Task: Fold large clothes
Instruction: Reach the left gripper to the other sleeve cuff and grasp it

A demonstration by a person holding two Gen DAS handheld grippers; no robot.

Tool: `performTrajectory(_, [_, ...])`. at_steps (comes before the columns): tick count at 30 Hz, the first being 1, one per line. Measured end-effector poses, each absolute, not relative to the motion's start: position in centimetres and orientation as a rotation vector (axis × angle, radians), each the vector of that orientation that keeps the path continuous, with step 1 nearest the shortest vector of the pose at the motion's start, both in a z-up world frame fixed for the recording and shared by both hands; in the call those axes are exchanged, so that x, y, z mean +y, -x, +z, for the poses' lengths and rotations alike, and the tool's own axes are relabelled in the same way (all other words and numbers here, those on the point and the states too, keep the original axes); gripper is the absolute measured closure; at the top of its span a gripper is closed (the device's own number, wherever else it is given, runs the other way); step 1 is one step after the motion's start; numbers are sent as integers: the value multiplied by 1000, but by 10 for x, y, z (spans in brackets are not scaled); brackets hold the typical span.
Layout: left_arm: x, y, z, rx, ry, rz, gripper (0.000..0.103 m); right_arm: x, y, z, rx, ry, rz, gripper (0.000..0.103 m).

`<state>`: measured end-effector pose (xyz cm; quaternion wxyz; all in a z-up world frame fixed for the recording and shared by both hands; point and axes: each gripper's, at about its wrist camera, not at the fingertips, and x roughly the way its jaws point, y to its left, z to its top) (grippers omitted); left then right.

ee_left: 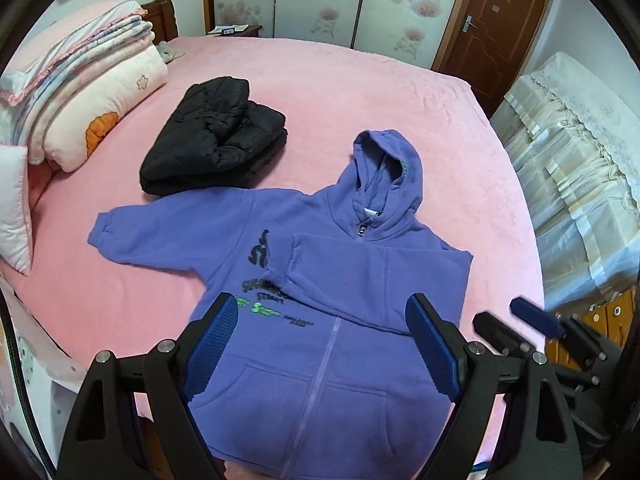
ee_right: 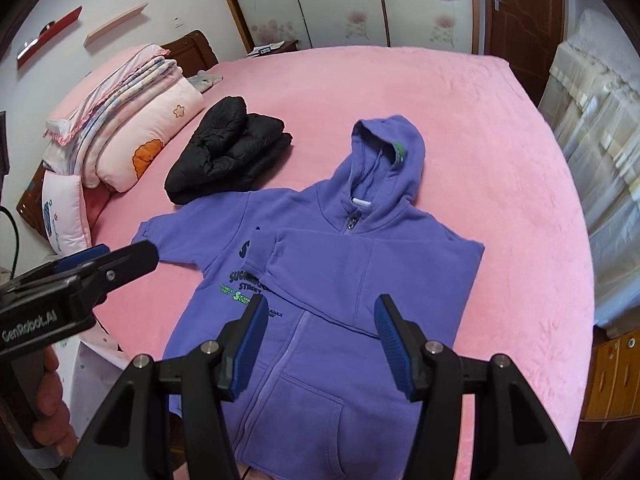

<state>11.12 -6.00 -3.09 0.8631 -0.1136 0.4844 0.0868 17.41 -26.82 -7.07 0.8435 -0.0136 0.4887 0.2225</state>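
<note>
On the pink bed [ee_left: 320, 80], near its front edge, lies the purple hoodie [ee_left: 328, 280], one sleeve folded across chest print reading "STREET", while the left gripper [ee_left: 320, 344], marked "GenRobot.AI", and right gripper [ee_right: 320, 344] hover spread, holding nothing.

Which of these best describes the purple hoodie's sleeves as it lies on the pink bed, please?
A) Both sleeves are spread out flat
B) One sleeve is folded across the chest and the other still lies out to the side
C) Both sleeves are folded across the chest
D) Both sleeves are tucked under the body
B: on the purple hoodie, one sleeve lies folded across the chest, while the other sleeve stretches out toward the folded black jacket.
</note>
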Motion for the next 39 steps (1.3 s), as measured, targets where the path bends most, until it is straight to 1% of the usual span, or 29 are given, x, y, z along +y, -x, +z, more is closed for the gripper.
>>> performTrajectory(9, [-6,-110,-31,1037,202,103,18,-219,-167,-53,980,99,362,47])
performTrajectory(17, [71,-121,-11,980,87,-2,18,-154,-170,-42,1004,17,257,48])
performTrajectory(22, [131,-128,-21,987,136,-14,18,-99,-172,-35,1001,31,260,48])
performTrajectory(25, [178,-131,-40,1020,201,9,18,-65,-174,-35,1002,46,270,48])
performTrajectory(30, [268,-128,-87,1076,303,117,18,-3,-179,-49,1015,90,310,48])
performTrajectory(35, [353,-121,-141,1118,438,236,18,62,-190,-82,1045,124,376,49])
performTrajectory(39, [412,-116,-192,1144,563,305,18,107,-207,-118,1081,122,409,54])
